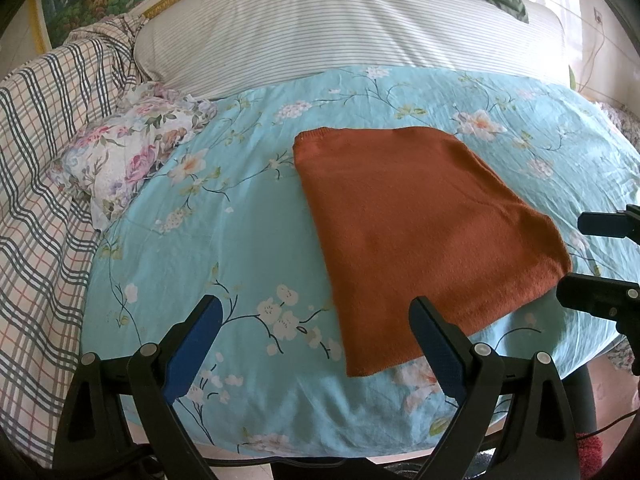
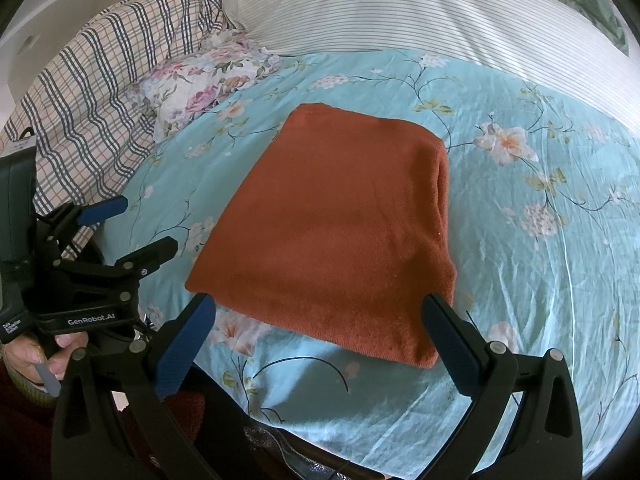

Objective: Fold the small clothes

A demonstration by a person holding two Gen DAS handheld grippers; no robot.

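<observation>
Rust-orange knit garment, folded to a thick rectangle, lies on the floral bed sheet. Your left tongs and right tongs hover spread and empty. Soft and limp; pinch its near corners, through all layers.

The right tongs gape empty just short of the folded rust sweater, seemingly not touching it.

Black tongs, blue pads — silver screws, "GenRobot.AI" lettering
</observation>
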